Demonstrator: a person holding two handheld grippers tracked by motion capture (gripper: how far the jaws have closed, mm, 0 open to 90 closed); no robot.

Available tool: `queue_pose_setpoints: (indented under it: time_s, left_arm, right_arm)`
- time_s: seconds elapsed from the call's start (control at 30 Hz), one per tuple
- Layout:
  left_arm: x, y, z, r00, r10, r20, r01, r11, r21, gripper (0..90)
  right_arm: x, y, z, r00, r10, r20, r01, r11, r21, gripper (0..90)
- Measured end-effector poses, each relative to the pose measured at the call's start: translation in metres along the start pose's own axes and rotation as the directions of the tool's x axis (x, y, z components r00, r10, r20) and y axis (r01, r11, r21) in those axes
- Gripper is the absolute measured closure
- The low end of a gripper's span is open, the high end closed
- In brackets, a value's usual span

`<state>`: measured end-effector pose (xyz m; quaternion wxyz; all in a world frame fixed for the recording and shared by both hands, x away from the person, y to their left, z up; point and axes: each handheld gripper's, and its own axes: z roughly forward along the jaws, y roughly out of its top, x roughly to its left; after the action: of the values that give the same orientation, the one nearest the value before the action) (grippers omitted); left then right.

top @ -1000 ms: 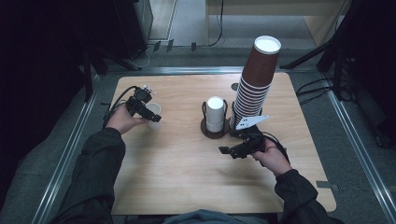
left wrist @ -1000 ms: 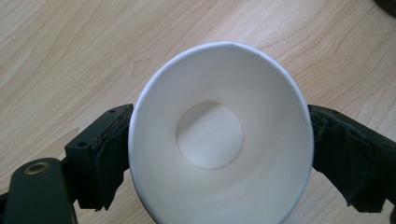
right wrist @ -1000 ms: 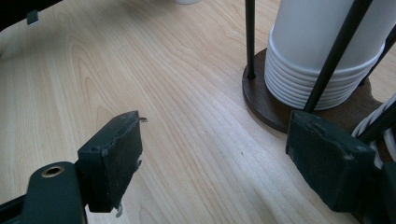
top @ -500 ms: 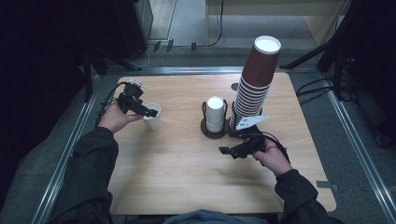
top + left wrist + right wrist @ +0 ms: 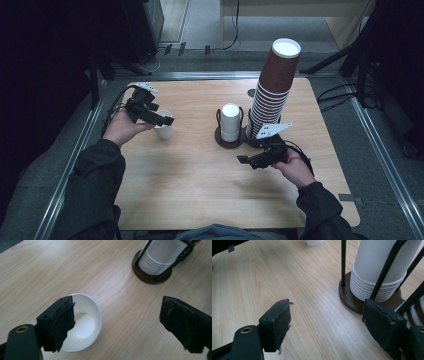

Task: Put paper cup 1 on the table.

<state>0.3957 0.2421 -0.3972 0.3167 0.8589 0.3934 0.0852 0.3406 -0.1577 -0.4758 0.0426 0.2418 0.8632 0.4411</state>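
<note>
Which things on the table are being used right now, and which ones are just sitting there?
Being used:
- white cup, standing upright on the table just under the left gripper
- left gripper, jaws open, not holding the cup

Just sitting there:
- stack of white cups in a holder
- tall stack of brown cups
- right gripper, open and empty
- wooden table

Left tongs (image 5: 167, 121) over white cup (image 5: 164, 131)

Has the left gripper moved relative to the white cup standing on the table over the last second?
Yes. The left gripper has drawn back toward the table's left edge and lifted, jaws open, off the white cup, which stays put on the table.
</note>
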Motion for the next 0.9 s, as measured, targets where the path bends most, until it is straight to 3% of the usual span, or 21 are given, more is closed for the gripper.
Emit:
queue_pose_setpoints:
  time_s: [0.1,0.2,0.33,0.53,0.63,0.77,0.9]
  left_arm:
    - [-0.011,-0.003,-0.001,0.9995,0.012,0.030,-0.011,0.9998,-0.018,12.8]
    - [-0.021,-0.006,0.000,0.9988,0.030,0.040,-0.029,0.9994,-0.021,13.1]
    - [-0.034,-0.012,0.001,0.9972,0.048,0.058,-0.046,0.9986,-0.027,13.4]
    - [-0.048,-0.019,0.008,0.9930,0.063,0.100,-0.062,0.9979,-0.018,14.0]
    - [-0.055,-0.022,0.011,0.9887,0.075,0.130,-0.072,0.9970,-0.028,14.3]
    - [-0.064,-0.022,0.016,0.9840,0.103,0.145,-0.101,0.9946,-0.022,14.5]
    - [-0.069,-0.025,0.022,0.9779,0.108,0.179,-0.103,0.9941,-0.034,14.8]
  right_arm:
    - [0.001,0.000,-0.003,0.9997,-0.025,0.008,0.025,1.000,-0.011,23.1]
    - [0.002,0.002,-0.007,0.9997,-0.020,-0.010,0.021,1.000,0.017,22.8]
    - [0.003,0.005,-0.013,0.9994,-0.031,-0.014,0.031,1.000,-0.001,18.8]
    - [0.004,0.007,-0.019,0.9992,-0.008,-0.039,0.009,1.000,0.016,17.2]
    - [0.005,0.008,-0.021,0.9990,-0.012,-0.044,0.013,1.000,0.026,17.2]
    - [0.007,0.010,-0.027,0.9955,-0.058,-0.075,0.061,0.997,0.038,15.7]
    - [0.008,0.010,-0.031,0.9947,-0.055,-0.087,0.059,0.998,0.038,15.6]
